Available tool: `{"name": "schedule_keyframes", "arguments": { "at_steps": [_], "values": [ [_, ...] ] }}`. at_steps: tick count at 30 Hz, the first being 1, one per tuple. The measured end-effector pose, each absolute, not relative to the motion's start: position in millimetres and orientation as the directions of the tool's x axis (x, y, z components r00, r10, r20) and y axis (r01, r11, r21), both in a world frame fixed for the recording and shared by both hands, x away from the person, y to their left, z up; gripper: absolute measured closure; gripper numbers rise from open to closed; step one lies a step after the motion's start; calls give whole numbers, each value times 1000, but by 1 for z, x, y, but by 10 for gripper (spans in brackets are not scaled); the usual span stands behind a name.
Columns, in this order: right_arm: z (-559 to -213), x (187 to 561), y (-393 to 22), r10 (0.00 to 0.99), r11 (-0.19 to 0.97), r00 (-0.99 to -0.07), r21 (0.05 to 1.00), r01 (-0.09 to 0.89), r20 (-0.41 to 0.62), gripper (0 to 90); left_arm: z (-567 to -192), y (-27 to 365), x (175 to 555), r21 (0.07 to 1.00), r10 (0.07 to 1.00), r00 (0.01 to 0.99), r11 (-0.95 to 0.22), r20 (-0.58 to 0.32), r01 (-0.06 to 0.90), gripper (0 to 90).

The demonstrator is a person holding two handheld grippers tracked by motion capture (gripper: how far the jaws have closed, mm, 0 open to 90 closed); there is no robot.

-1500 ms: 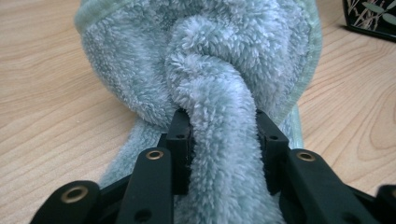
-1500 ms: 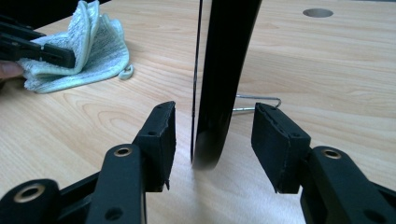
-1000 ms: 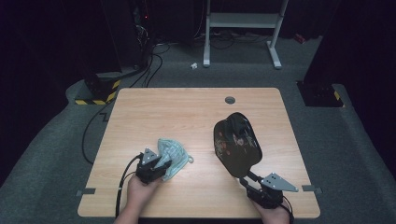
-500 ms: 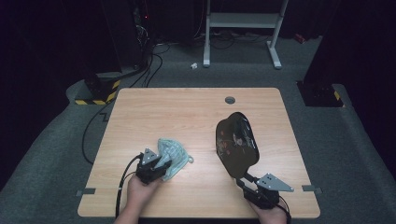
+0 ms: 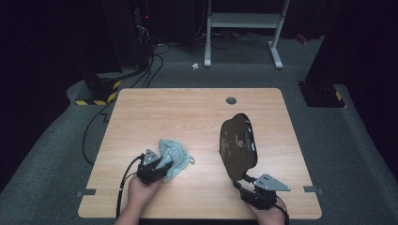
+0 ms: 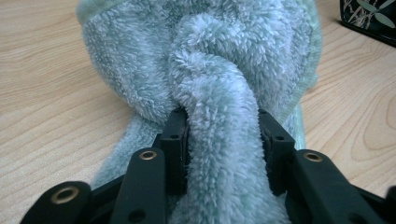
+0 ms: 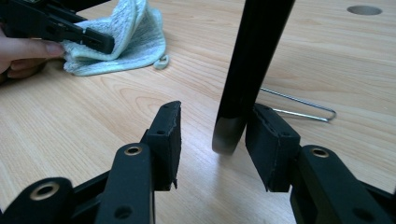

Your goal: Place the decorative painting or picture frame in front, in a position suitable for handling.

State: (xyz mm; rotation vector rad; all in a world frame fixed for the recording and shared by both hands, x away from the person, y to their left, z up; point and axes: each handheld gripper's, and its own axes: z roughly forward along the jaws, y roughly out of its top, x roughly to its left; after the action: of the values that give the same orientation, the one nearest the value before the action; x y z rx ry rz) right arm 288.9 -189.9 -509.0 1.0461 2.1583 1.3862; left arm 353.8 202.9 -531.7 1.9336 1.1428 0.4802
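- near the bench's point(image 5: 197, 108) right front, the right gripper's point(image 7: 212, 133) jaws have just been opening; the dark oval lacquered plate point(image 5: 238, 145) stands on edge between them, touching one pad, so it looks like a release.
- left gripper point(image 6: 224, 140) clenches the pale green fluffy towel point(image 6: 205, 70), unmoved, likely ready for wiping.

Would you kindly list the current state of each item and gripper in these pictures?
Towel: bunched, lying on the table, a fold pinched.
Left gripper: shut on the towel.
Black plate: standing on edge; its rim sits by one pad, a gap at the other.
Right gripper: jaws open, just been opening.
Wire stand: lying flat on the table.
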Motion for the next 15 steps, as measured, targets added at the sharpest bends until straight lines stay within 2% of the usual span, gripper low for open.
{"name": "schedule_keyframes", "arguments": {
  "at_steps": [15],
  "values": [
    [-511,294,-171,690,275,-720,891,361,78,479,-532,202,353,802,853,518,-265,-64,535,610]
  ]
}}
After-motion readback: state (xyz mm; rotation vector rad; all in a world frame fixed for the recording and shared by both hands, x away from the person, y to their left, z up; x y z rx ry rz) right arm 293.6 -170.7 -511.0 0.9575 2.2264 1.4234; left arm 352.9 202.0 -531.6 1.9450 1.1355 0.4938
